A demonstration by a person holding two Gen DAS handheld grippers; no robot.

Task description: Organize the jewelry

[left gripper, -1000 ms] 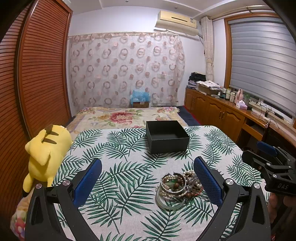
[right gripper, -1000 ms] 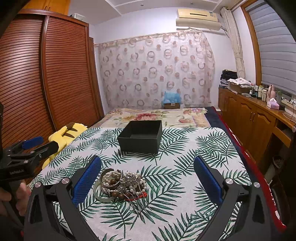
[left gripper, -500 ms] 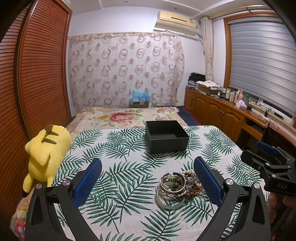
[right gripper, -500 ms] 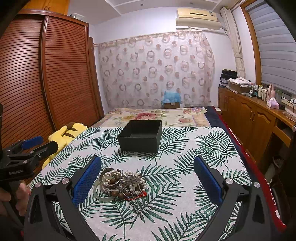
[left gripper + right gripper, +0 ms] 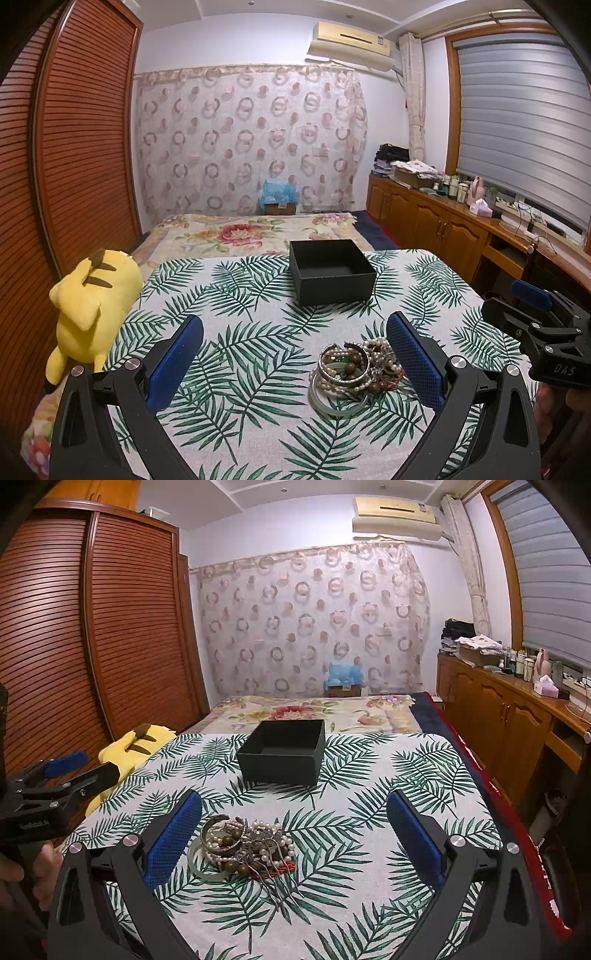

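A heap of jewelry (image 5: 352,369) with bead bracelets, pearls and bangles lies on the leaf-print tablecloth (image 5: 240,354). It also shows in the right wrist view (image 5: 243,845). An open, empty black box (image 5: 330,271) stands farther back, also in the right wrist view (image 5: 282,751). My left gripper (image 5: 295,363) is open and empty, with the heap just inside its right finger. My right gripper (image 5: 293,845) is open and empty, with the heap just inside its left finger. Each gripper shows at the edge of the other's view.
A yellow plush toy (image 5: 90,299) lies at the table's left edge. A bed with a floral cover (image 5: 251,232) is behind the table. Wooden cabinets (image 5: 509,716) run along the right wall. A louvred wardrobe (image 5: 92,635) stands on the left.
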